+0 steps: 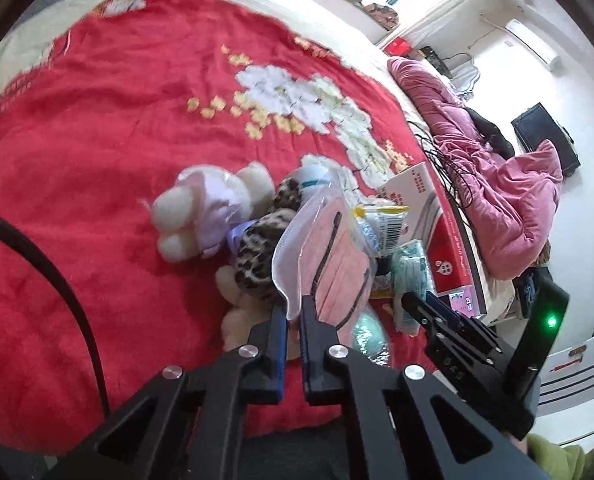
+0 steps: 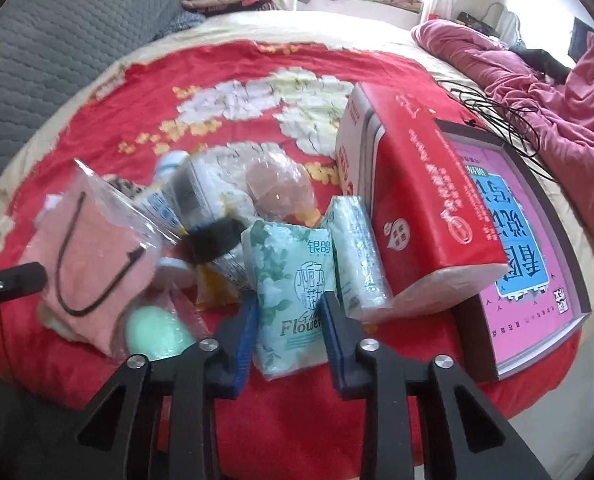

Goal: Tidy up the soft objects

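Soft objects crowd the middle of a bed spread with a red floral blanket (image 1: 97,140), and you have a gripper on two of them. Your left gripper (image 1: 294,312) is nearly closed, its blue-lined fingers pinching the lower edge of a clear bag of pink face masks (image 1: 337,264), which stands lifted above the pile; in the right wrist view the same bag hangs at the left, with the tip of the left gripper just beside it. Your right gripper (image 2: 287,304) is partly open around a mint-green pack of tissues (image 2: 293,292) printed with flowers and the word "Flower", one finger against each side of the pack. A second wrapped tissue pack (image 2: 357,256) leans just beside it on the right.

Behind the mask bag lie a white plush toy in a lilac dress (image 1: 205,208) and a leopard-print soft item (image 1: 257,256), touching each other. A pale green round object in clear wrap (image 2: 157,332) sits below the bag, near your right gripper. A large red-wrapped package of tissue (image 2: 417,208) rests against the tissue packs, with a pink-covered book (image 2: 529,264) just to its right. A pink quilt (image 2: 557,92) is heaped at the far right of the bed, with black cables (image 2: 497,112) between it and the book.
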Demonstrator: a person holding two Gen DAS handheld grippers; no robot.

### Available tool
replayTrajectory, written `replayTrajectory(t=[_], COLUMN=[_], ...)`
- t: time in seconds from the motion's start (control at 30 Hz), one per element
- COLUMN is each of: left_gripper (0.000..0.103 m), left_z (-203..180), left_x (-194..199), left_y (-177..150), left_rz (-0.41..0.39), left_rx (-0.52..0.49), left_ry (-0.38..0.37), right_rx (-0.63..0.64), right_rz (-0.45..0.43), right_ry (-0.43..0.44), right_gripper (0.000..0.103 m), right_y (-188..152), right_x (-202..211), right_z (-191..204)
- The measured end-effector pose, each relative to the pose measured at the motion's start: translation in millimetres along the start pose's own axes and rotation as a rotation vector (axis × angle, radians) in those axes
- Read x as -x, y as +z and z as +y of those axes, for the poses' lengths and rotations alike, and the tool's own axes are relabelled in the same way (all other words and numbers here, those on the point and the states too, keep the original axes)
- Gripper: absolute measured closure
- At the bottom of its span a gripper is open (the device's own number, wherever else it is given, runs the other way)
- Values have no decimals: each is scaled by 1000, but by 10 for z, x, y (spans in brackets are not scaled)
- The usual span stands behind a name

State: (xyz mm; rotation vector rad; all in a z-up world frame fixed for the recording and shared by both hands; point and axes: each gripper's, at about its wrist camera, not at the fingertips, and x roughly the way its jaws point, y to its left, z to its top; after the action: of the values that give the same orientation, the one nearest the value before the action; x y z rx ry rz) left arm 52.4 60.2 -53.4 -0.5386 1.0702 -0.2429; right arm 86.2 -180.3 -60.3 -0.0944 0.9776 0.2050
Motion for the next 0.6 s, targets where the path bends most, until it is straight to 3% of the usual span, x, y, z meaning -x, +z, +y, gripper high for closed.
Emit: replayTrajectory(t=[0.17,0.6], left_gripper=[99,99], left_z=[-198,-665], left_x=[86,405], left_y=[9,91], left_rz=[-18,-99], left_rx=[-50,-134], left_ry=[5,3], right_rx=[-39,-34], right_rz=[-4,-68], right_ry=[63,113], right_gripper=[77,78], right_y=[25,183], right_x=[170,595], right_z=[-119,-143])
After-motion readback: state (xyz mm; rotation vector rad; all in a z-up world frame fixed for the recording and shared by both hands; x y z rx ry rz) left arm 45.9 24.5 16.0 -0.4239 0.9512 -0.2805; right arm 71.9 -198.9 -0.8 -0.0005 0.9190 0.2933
